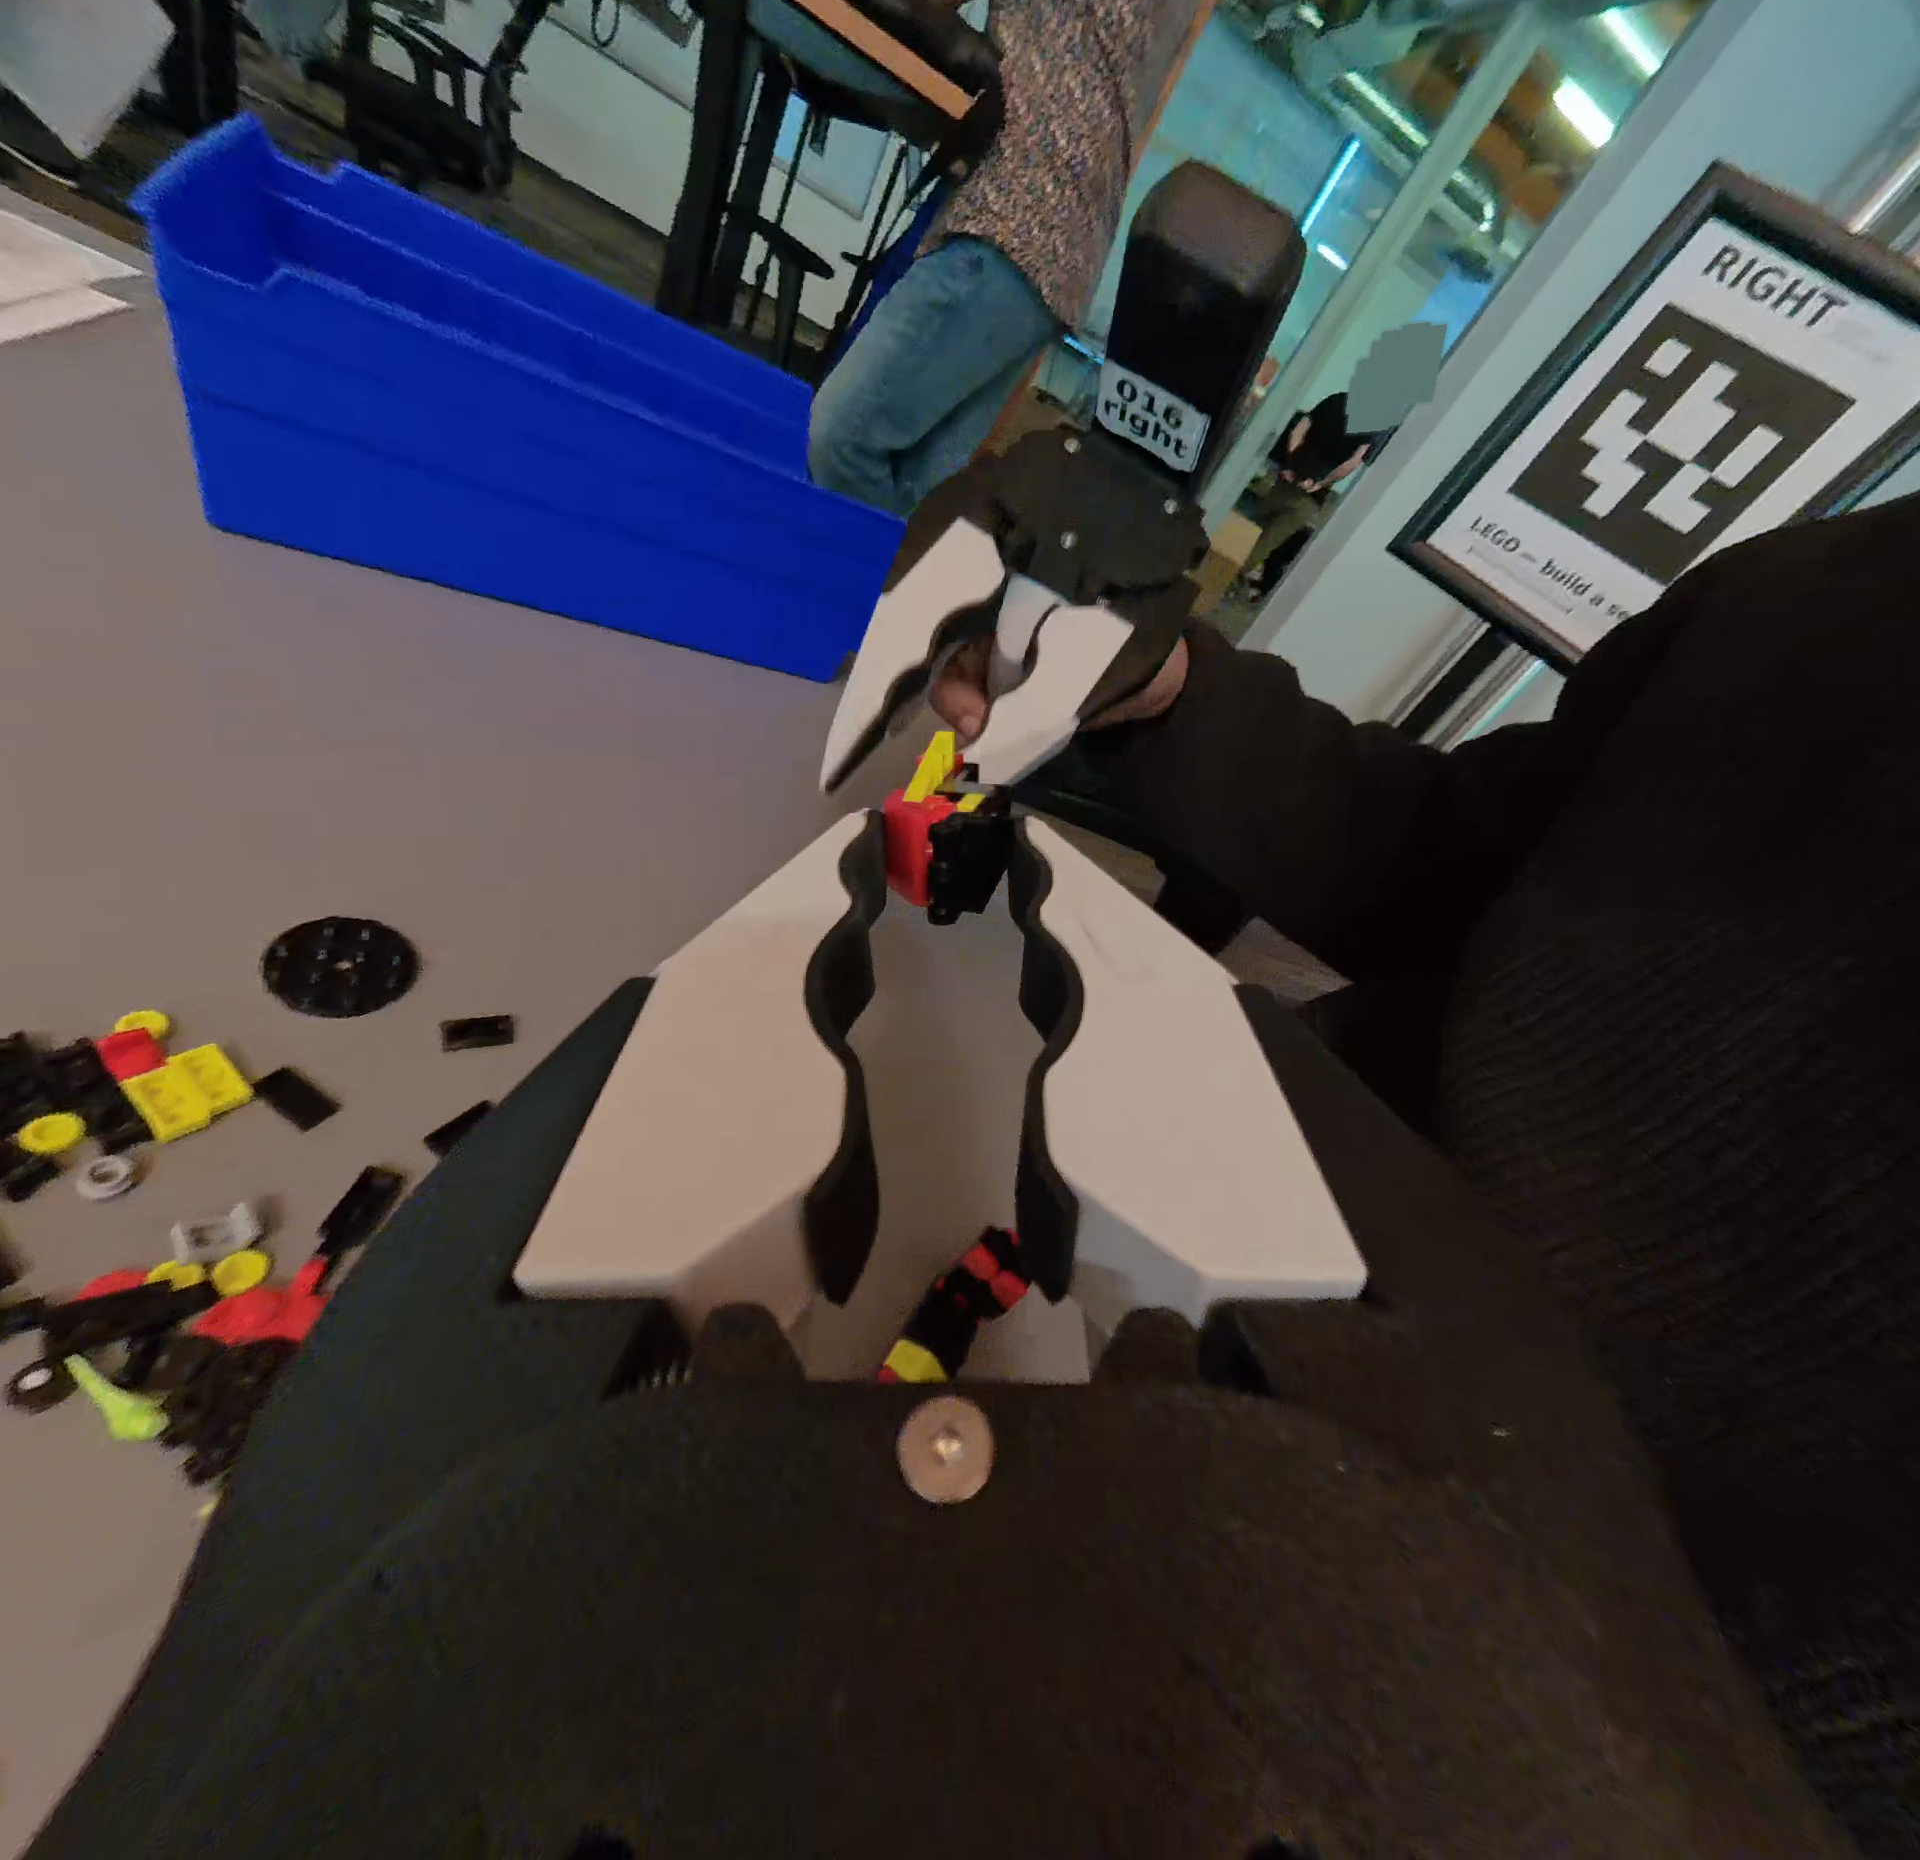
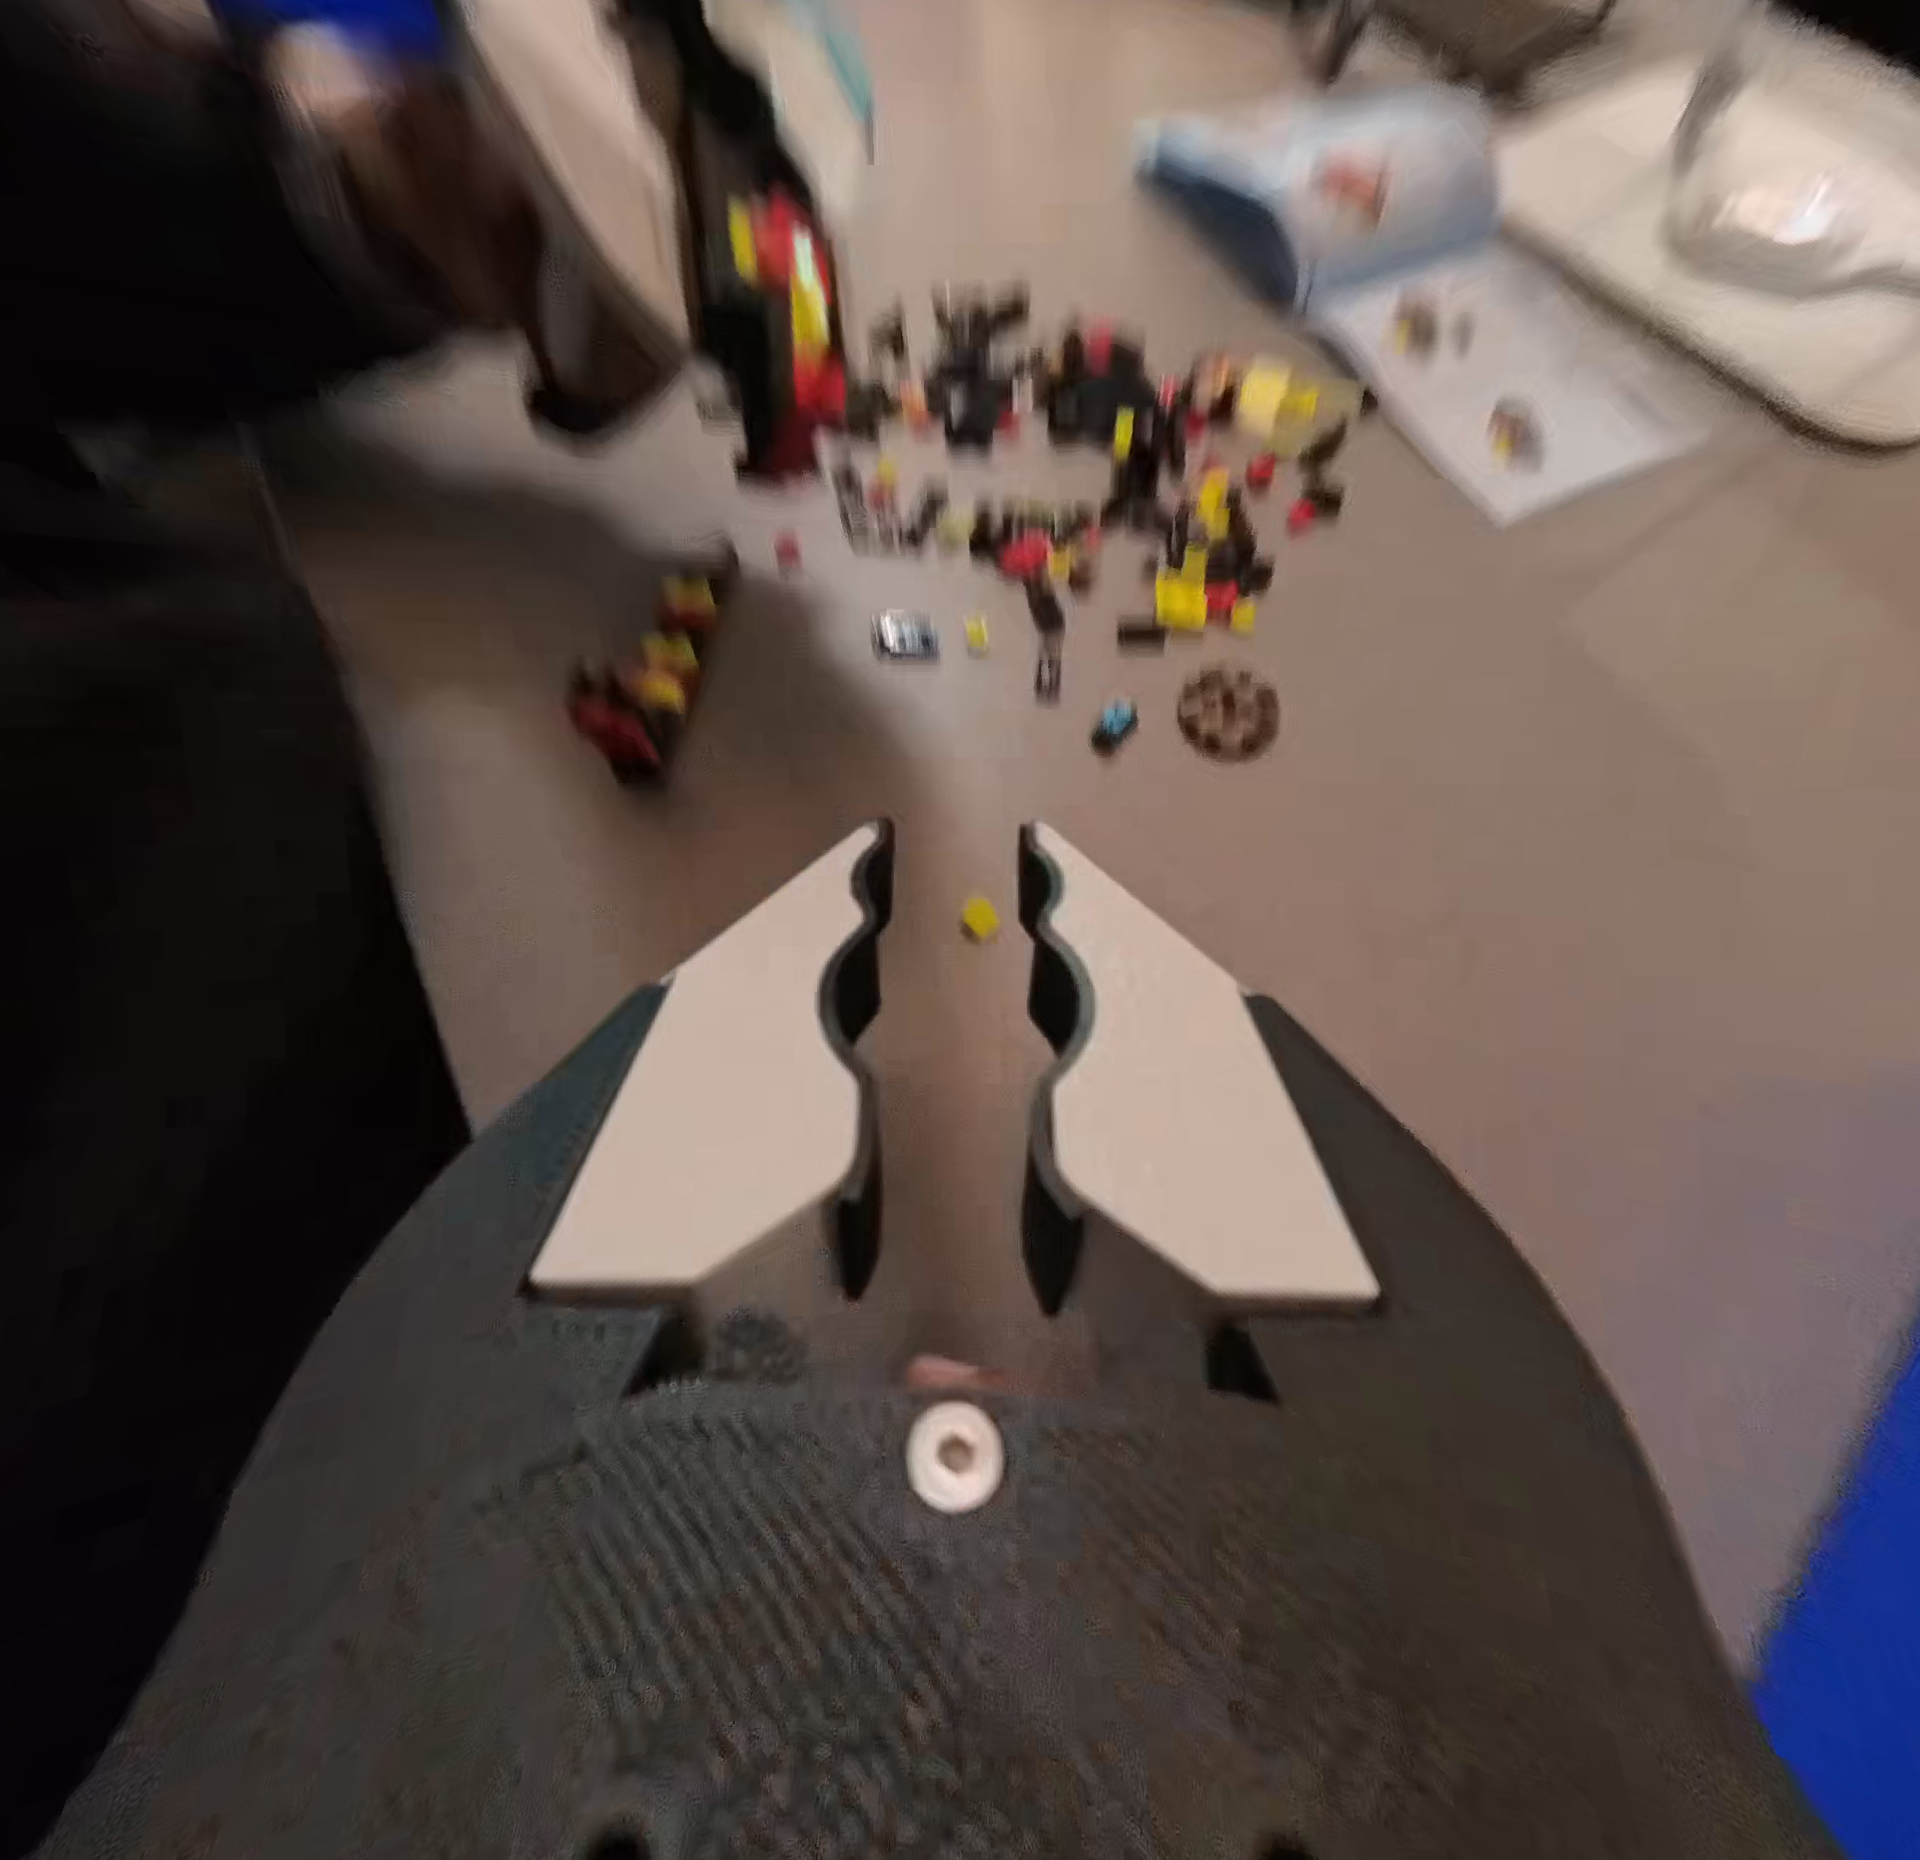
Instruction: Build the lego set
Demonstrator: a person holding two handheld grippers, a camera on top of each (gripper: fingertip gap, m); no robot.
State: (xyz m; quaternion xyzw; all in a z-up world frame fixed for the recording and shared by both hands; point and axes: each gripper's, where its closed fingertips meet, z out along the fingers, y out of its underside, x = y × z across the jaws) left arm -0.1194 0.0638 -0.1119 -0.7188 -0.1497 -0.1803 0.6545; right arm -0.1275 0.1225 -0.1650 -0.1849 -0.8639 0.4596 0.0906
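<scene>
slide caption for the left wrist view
Left gripper clamps a red-and-black lego assembly while the right gripper, jaws open, hovers above it.

Left gripper (image 1: pixel 940 854) jaws clamped; right gripper (image 2: pixel 954 854) jaws parted, held above it.

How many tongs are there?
2. The left tongs sit closest in the left wrist view, gripping a red and black lego piece; the right tongs hover open just beyond it.
</scene>
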